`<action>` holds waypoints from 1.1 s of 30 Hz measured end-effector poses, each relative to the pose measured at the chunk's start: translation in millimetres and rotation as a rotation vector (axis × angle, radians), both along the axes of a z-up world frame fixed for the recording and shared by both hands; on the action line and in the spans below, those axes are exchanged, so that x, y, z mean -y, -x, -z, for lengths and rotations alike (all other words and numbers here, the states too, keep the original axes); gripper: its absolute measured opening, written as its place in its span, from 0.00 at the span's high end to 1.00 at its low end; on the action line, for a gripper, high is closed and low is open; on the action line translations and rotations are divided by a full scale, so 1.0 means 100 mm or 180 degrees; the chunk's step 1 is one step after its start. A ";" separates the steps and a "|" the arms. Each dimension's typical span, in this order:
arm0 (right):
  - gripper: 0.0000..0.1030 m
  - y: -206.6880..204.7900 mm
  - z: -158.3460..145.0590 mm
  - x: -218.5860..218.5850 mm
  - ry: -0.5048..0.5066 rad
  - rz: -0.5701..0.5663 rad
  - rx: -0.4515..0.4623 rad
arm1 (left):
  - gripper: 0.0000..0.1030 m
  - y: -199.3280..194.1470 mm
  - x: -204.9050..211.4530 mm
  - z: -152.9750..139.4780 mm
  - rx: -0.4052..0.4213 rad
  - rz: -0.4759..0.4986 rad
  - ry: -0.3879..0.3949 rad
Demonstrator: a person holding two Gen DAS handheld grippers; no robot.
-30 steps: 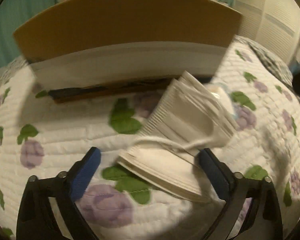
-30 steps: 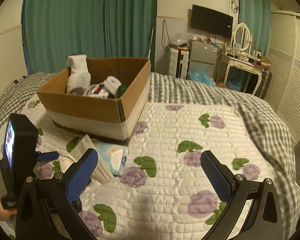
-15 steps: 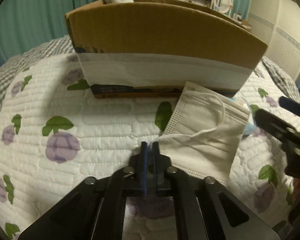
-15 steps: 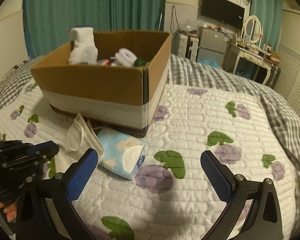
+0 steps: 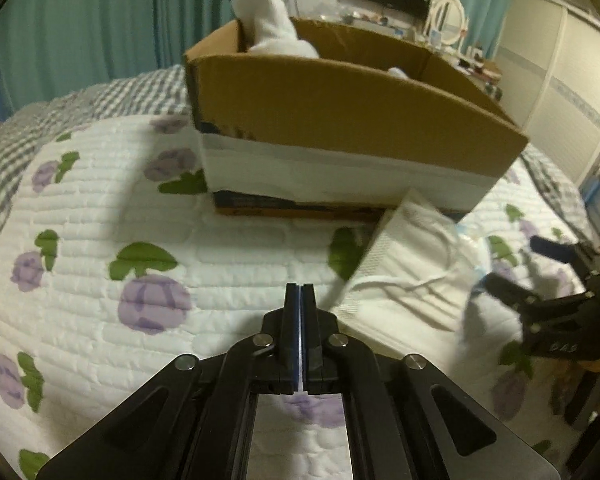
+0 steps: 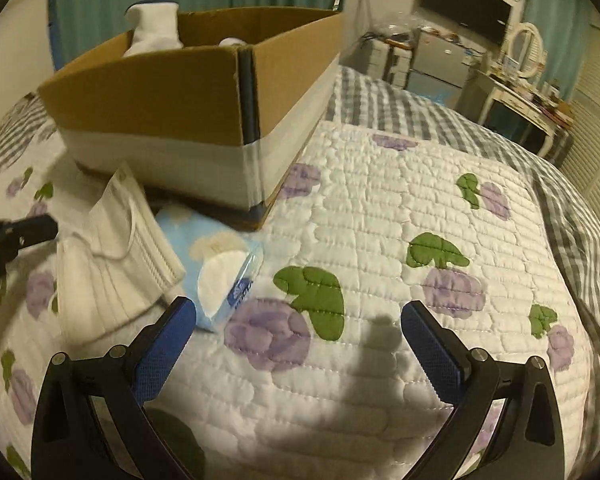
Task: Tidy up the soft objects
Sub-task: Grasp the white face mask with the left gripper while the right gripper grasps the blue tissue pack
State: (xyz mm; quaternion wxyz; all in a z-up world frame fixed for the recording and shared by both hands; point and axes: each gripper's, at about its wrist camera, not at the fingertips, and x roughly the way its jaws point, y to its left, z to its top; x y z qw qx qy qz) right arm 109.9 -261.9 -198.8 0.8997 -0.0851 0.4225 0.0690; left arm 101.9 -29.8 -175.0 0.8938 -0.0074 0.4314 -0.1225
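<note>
The stack of white face masks [image 6: 120, 256] is lying on the bed's quilt [image 6: 380, 220], right in front of the cardboard box [image 6: 160, 100], one corner tipping up against the box's taped white lower wall. It's also overlapping a pale blue tissue pack [image 6: 224, 264] that's sitting just beside it on the right, near the box corner. The left claw [image 5: 300, 304] is hanging over the quilt just left of the masks with its fingers pressed together; there's a thin white sliver showing between them, but I can't tell what it is. An ear loop [image 5: 416, 280] is trailing across the top mask nearby. The right claw [image 6: 298, 334] is hovering with its blue pads spread wide, the left pad right by the tissue pack's near edge, gripping nothing. Inside the box a white sock [image 6: 154, 26] is poking up above the rim. A grey checked blanket [image 6: 440, 116] is lying further back on the bed.
</note>
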 end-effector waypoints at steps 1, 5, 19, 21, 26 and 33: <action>0.00 -0.01 0.00 -0.01 -0.0053 -0.0058 -0.0001 | 0.96 0.00 0.00 -0.02 0.0004 0.0005 0.0049; 0.00 -0.12 0.10 -0.24 0.0106 -0.0388 -0.0030 | 0.94 0.01 0.10 -0.09 0.0086 0.0084 0.0027; 0.46 -0.05 0.10 -0.22 0.0127 -0.0470 -0.0054 | 0.32 0.01 0.26 -0.08 0.0096 0.0283 0.0063; 0.46 0.01 0.08 -0.12 0.0193 -0.0320 -0.0015 | 0.32 0.01 0.36 -0.04 0.0026 0.0410 0.0060; 0.46 0.07 0.04 0.07 0.0336 -0.0028 -0.0004 | 0.32 0.02 0.68 0.21 -0.0122 0.0689 -0.0231; 0.46 0.14 0.04 0.04 0.0373 -0.0025 0.0018 | 0.22 -0.17 0.79 0.37 -0.0078 0.0704 -0.0479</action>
